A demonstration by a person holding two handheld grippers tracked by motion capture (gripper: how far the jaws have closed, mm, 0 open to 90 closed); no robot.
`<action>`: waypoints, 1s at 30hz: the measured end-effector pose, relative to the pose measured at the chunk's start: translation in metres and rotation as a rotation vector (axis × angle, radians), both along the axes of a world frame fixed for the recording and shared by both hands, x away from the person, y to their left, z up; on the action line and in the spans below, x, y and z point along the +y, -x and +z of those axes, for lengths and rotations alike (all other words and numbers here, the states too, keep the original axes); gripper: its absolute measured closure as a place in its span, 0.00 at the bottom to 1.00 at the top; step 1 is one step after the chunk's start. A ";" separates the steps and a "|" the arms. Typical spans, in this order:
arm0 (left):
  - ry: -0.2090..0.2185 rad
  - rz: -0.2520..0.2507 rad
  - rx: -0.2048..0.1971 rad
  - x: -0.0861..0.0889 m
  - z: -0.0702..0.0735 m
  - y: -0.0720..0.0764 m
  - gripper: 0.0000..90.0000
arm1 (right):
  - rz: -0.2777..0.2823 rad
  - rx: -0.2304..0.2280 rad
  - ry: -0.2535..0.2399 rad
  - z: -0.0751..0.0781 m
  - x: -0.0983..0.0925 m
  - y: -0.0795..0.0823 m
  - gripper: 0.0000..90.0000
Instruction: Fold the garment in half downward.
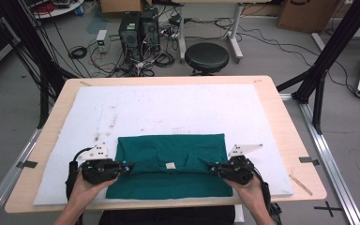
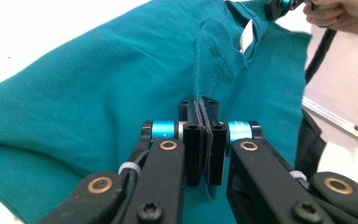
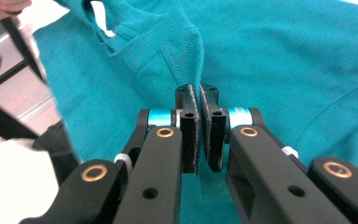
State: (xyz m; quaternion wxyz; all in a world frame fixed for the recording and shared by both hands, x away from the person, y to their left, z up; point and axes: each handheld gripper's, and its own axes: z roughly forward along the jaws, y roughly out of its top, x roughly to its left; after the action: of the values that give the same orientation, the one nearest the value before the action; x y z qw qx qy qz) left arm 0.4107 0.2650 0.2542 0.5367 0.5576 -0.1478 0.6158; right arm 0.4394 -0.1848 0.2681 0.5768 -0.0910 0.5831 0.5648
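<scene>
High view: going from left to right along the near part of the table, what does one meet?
Left gripper → green shirt with its white neck label → right gripper → bare table edge.

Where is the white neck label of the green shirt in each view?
High view: neck label low centre, midway between both grippers.
Left gripper view: label top, right of centre, behind a raised fold.
Right gripper view: label top left, inside the collar.
Shared landmark: the collar.
</scene>
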 end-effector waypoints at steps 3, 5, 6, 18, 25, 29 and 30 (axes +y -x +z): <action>-0.017 0.012 0.011 0.001 -0.006 -0.004 0.98 | -0.013 0.002 0.025 -0.008 0.000 -0.003 0.98; -0.023 0.024 0.021 0.001 -0.010 -0.007 0.98 | -0.021 0.008 0.037 -0.013 0.000 -0.005 0.98; -0.023 0.025 0.024 0.001 -0.012 -0.009 0.98 | -0.022 0.013 0.040 -0.015 0.000 -0.006 0.98; -0.034 -0.044 0.025 0.008 -0.016 -0.006 0.79 | 0.003 0.014 0.044 -0.023 -0.005 -0.007 0.84; 0.035 0.027 -0.040 -0.016 -0.004 -0.004 0.70 | 0.018 -0.006 -0.019 -0.007 0.002 0.001 0.73; 0.013 0.076 -0.030 -0.031 -0.003 -0.015 0.68 | -0.016 -0.007 -0.012 -0.003 0.016 -0.003 0.70; 0.002 0.084 -0.026 -0.033 -0.004 -0.016 0.68 | -0.022 -0.005 -0.004 -0.003 0.019 -0.005 0.69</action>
State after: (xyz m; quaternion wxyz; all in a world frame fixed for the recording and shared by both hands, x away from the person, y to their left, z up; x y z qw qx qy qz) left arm 0.4270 0.2316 0.2498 0.5090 0.5547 -0.1307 0.6451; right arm 0.4439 -0.1661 0.2656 0.5847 -0.0849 0.5815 0.5592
